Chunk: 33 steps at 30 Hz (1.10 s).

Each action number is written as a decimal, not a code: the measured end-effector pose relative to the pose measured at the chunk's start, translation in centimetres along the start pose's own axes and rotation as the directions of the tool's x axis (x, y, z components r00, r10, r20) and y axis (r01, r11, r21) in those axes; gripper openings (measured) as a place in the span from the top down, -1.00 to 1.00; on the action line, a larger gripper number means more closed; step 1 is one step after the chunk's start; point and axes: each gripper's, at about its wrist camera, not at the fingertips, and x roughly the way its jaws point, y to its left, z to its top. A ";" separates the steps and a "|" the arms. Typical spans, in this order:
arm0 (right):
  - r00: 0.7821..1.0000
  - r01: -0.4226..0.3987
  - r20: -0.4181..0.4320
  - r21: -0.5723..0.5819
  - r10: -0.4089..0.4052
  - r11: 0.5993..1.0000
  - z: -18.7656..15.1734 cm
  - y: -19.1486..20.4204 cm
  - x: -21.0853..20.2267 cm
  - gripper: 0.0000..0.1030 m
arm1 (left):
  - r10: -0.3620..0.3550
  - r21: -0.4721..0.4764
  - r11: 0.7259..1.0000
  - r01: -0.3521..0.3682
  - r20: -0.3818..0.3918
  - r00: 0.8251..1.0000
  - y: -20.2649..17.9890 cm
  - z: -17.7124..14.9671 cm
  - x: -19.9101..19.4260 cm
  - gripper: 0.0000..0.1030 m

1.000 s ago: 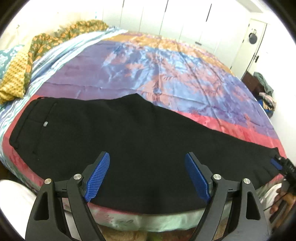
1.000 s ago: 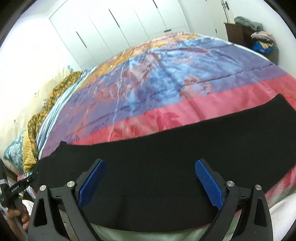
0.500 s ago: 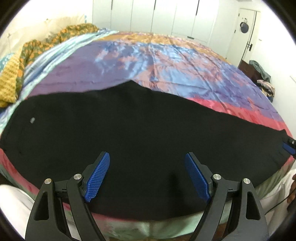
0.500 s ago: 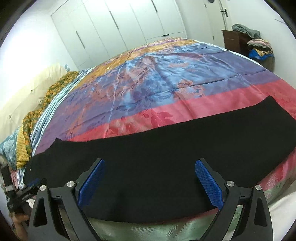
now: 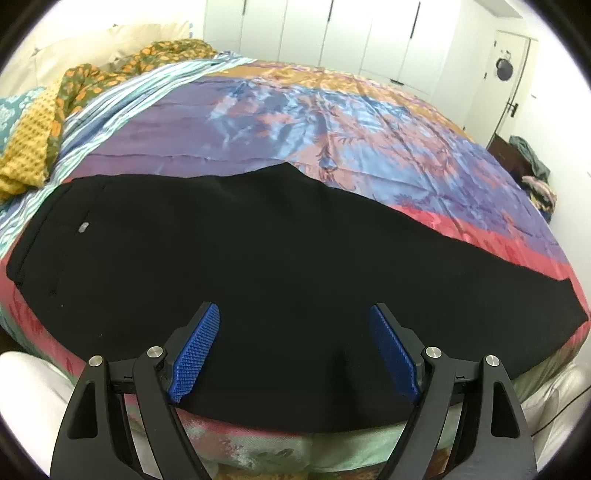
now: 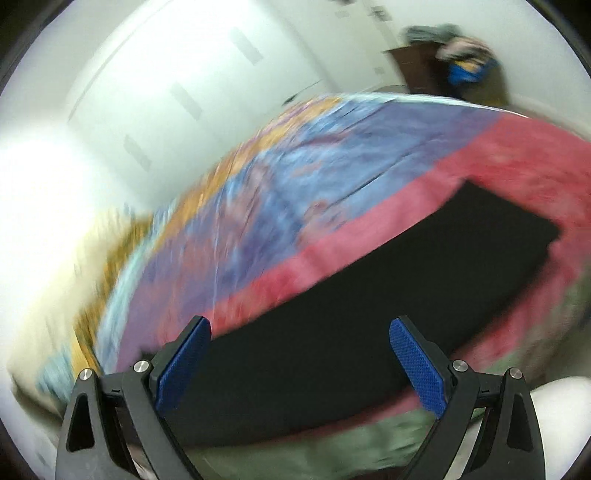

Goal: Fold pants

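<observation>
Black pants [image 5: 258, 240] lie flat along the near edge of the bed, waistband at the left with a small grey button [image 5: 83, 228], legs running to the right. My left gripper [image 5: 295, 321] hovers open over their middle, nothing between its blue pads. The right wrist view is blurred and tilted; it shows the leg end of the pants [image 6: 388, 306], hem at the right. My right gripper [image 6: 299, 336] stands open above that leg, holding nothing.
The bed carries a shiny spread [image 5: 332, 122] in purple, blue, orange and pink. Yellow and floral bedding [image 5: 48, 122] is bunched at the far left. White wardrobe doors [image 5: 332, 33] line the back wall. A dark cabinet with piled clothes [image 5: 532, 166] stands at the right.
The right wrist view has swung sideways and rolled, now blurred, with the pants' hem end in sight. The left view has shifted a little, and the right gripper is gone from its right edge.
</observation>
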 end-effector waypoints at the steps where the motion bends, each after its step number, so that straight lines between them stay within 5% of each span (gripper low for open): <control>1: 1.000 -0.003 0.027 0.053 0.002 0.999 0.8 -1.4 -0.9 -0.88 | 0.000 -0.002 1.000 0.000 -0.004 1.000 -0.1 0.0 0.1 -0.65; 6: 0.995 -0.079 0.087 0.358 0.051 0.930 2.8 -9.1 -3.9 -0.88 | 0.009 0.028 1.000 -0.008 -0.013 1.000 -1.0 -0.1 0.6 -0.65; 10: 0.983 -0.140 -0.048 0.447 0.180 0.884 1.5 -9.6 -1.3 -0.88 | 0.018 0.052 0.999 -0.017 -0.023 1.000 -1.3 -0.5 0.9 -0.65; 13: 0.983 -0.070 -0.131 0.374 0.128 0.925 1.6 -8.5 0.4 -0.86 | 0.021 0.037 0.999 -0.020 -0.039 0.999 -0.9 -0.5 1.3 -0.65; 18: 0.979 0.079 -0.202 0.393 0.002 0.916 2.1 -9.9 3.1 -0.86 | 0.024 -0.010 1.000 -0.025 -0.038 0.999 0.2 -0.3 1.2 -0.65; 22: 0.981 0.071 -0.196 0.354 0.000 0.933 2.5 -9.9 4.1 -0.86 | 0.020 -0.055 0.998 -0.023 -0.051 0.998 1.2 -0.3 1.5 -0.65; 26: 0.987 -0.101 -0.076 0.380 0.140 0.919 3.5 -10.5 3.9 -0.82 | 0.018 -0.057 0.998 -0.021 -0.054 0.998 1.0 -0.3 1.6 -0.65; 31: 0.973 0.102 -0.228 0.315 -0.029 0.944 2.9 -9.8 6.6 -0.73 | 0.014 -0.033 0.999 -0.016 -0.052 0.999 0.5 -0.4 1.5 -0.65; 33: 0.968 0.145 -0.237 0.259 -0.083 0.955 2.8 -9.1 6.8 -0.40 | 0.013 -0.035 0.999 -0.015 -0.051 0.999 0.5 -0.4 1.5 -0.65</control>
